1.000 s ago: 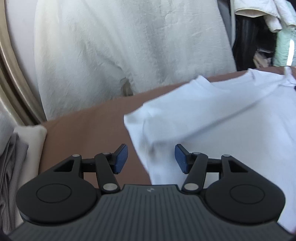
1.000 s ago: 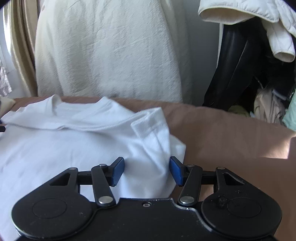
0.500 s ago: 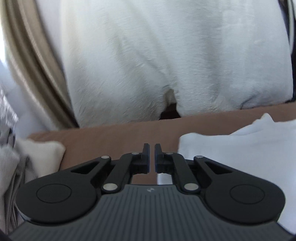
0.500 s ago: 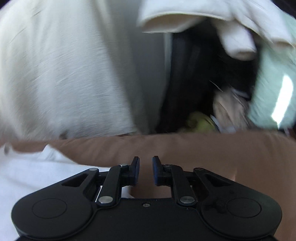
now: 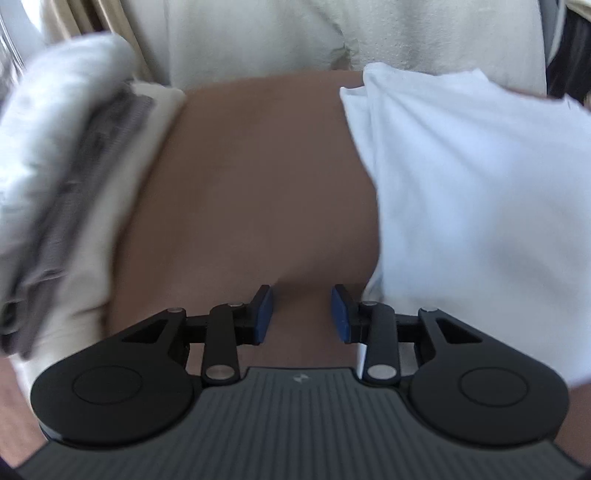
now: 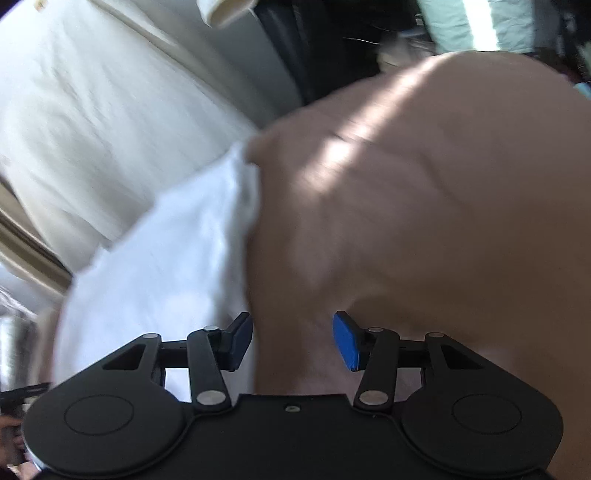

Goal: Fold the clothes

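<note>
A white T-shirt (image 5: 480, 206) lies partly folded on the brown sheet (image 5: 258, 177), filling the right half of the left wrist view. My left gripper (image 5: 301, 314) hangs open over bare sheet just off the shirt's left edge, with nothing between its blue pads. In the right wrist view the same T-shirt (image 6: 177, 251) lies to the left. My right gripper (image 6: 291, 341) is open over the brown sheet (image 6: 424, 221) beside the shirt's right edge and holds nothing. Both views are blurred by motion.
A stack of folded grey and cream clothes (image 5: 62, 192) lies on the left of the sheet. A person in a cream garment (image 5: 332, 33) stands behind the bed. Dark and pale hanging clothes (image 6: 461, 26) crowd the back right.
Both grippers were open over the shirt, shut half a second ago while swinging up, and are open again now, tilted down beside the shirt's two edges. The shirt's sides now lie folded inward.
</note>
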A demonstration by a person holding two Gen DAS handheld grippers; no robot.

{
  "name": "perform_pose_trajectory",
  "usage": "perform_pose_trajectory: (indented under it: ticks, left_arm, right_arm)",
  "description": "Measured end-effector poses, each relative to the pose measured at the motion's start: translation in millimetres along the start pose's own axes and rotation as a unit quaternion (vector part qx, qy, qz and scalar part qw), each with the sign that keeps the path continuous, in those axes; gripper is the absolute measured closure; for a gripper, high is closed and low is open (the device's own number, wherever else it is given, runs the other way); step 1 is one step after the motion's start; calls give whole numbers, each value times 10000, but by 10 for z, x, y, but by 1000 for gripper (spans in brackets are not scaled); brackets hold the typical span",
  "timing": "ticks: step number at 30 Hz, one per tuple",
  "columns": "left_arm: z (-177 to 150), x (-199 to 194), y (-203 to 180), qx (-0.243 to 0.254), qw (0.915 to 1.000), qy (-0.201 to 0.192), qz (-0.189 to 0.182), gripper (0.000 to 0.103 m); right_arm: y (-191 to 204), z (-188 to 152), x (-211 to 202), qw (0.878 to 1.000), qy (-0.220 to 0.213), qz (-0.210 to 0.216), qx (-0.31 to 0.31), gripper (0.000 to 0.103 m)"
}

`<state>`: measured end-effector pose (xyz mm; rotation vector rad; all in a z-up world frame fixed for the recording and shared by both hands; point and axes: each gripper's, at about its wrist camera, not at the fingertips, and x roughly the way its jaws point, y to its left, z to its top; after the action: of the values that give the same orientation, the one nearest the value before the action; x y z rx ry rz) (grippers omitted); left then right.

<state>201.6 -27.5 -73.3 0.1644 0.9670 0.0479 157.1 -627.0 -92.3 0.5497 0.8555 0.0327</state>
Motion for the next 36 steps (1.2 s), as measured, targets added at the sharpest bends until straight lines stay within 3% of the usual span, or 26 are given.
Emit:
perform_pose_trajectory:
  ticks: [2, 5, 11, 13, 16, 17, 18, 21, 22, 24, 26, 28, 29, 31, 32, 33, 36]
  left_arm:
    - [-125, -116, 33, -156, 9998, -33, 125, 68]
    - [-321, -309, 171, -797, 9957, -65, -463, 68]
    - [-561, -468, 237, -1879, 9661, 113, -1764, 68]
    - [-613, -441, 237, -2331, 9442, 207, -2319, 68]
    - [-741, -356, 276, -3205, 8889, 480, -3237, 68]
    - [-783, -344, 282, -3392, 8761, 503, -3389, 67]
    - [-798, -342, 272, -3424, 8771, 464, -3337, 65]
    - [-736, -297, 187, -3132, 9091, 243, -2737, 63]
    - [-705, -268, 159, -3067, 9161, 144, -2578, 63]
    - [-648, -189, 141, -3191, 9141, -97, -2500, 63]
    - [-601, -88, 120, -3358, 9071, -270, -2522, 63]
    - [-553, 0, 101, -3409, 9047, -323, -2535, 63]
    - [-523, 19, 72, -3337, 9082, -365, -2501, 63]
    - [-470, 12, 28, -3143, 9165, -511, -2420, 69]
    - [-453, -5, 14, -3034, 9211, -590, -2367, 87]
    - [-448, -39, 8, -2940, 9257, -655, -2287, 92]
    - [-453, -163, -8, -2778, 9361, -787, -2010, 94]
  right_arm:
    - [90, -56, -99, 9999, -88, -52, -76, 49]
    - [293, -163, -217, 9997, -138, 136, -150, 48]
    - [453, -489, -123, 9922, 340, 1090, 494, 38]
    - [494, -612, -5, 9864, 615, 1306, 785, 38]
    - [529, -735, 181, 9794, 985, 1365, 1116, 38]
    - [534, -758, 203, 9790, 998, 1362, 1142, 38]
    - [535, -778, 176, 9806, 900, 1325, 1128, 38]
    - [465, -775, 66, 9857, 281, 1102, 1243, 37]
    - [421, -752, 60, 9867, 6, 963, 1311, 37]
    - [305, -722, 116, 9853, -264, 819, 1478, 37]
    - [225, -748, 173, 9796, -393, 982, 1708, 37]
    - [255, -761, 188, 9806, -587, 983, 1590, 43]
    - [304, -752, 190, 9842, -664, 895, 1375, 47]
    - [351, -739, 209, 9880, -867, 698, 1069, 74]
    - [297, -722, 201, 9882, -942, 597, 1049, 75]
    - [244, -708, 193, 9876, -1014, 551, 1068, 83]
    - [159, -698, 77, 9837, -1173, 592, 1227, 85]
